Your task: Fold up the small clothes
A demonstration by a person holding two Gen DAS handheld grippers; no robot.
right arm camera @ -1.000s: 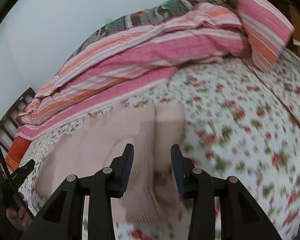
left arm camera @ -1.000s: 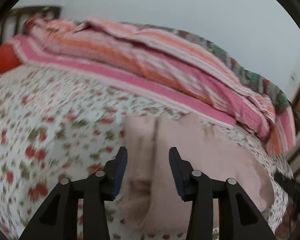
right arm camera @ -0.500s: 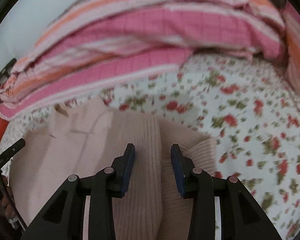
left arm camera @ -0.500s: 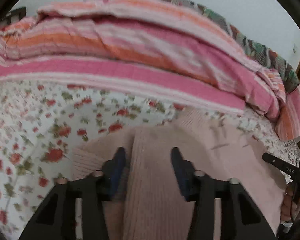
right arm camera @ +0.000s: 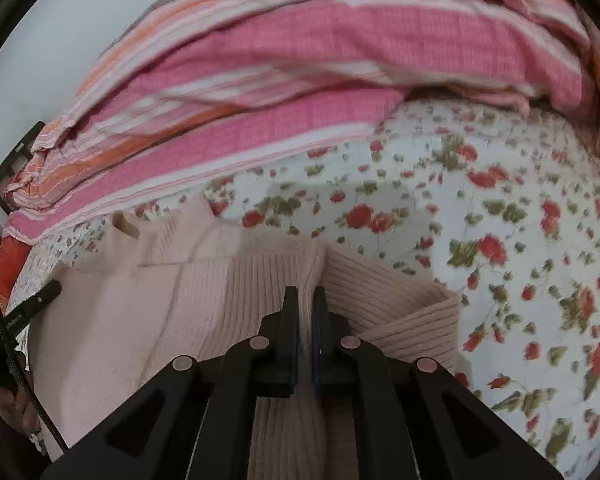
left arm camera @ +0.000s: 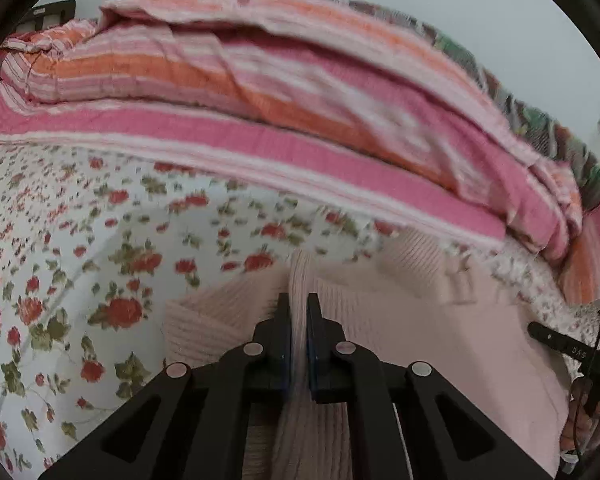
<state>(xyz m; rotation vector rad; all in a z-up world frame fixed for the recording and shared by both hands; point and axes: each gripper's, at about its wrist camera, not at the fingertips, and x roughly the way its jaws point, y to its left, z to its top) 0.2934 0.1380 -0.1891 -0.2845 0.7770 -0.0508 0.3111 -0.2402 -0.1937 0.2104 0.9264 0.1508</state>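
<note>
A pale pink ribbed knit sweater (left arm camera: pixel 420 320) lies spread on a floral bedsheet (left arm camera: pixel 80 260). My left gripper (left arm camera: pixel 298 304) is shut on a raised ridge of the knit near the garment's left side, beside a folded sleeve (left arm camera: pixel 204 328). In the right wrist view the same sweater (right arm camera: pixel 140 320) fills the lower left, and my right gripper (right arm camera: pixel 306 296) is shut on a pinched fold of the ribbed fabric near its right sleeve cuff (right arm camera: pixel 420 320). The pinched cloth stands up between both pairs of pads.
A pink and orange striped blanket (left arm camera: pixel 300 100) is piled along the far side of the bed. The floral sheet (right arm camera: pixel 500 240) spreads to the right of the sweater. The other gripper's black frame and a hand show at the edge (left arm camera: pixel 588 360), (right arm camera: pixel 20 320).
Both grippers came forward and down onto the sweater, and their jaws went from open to shut, pinching ridges of the knit.
</note>
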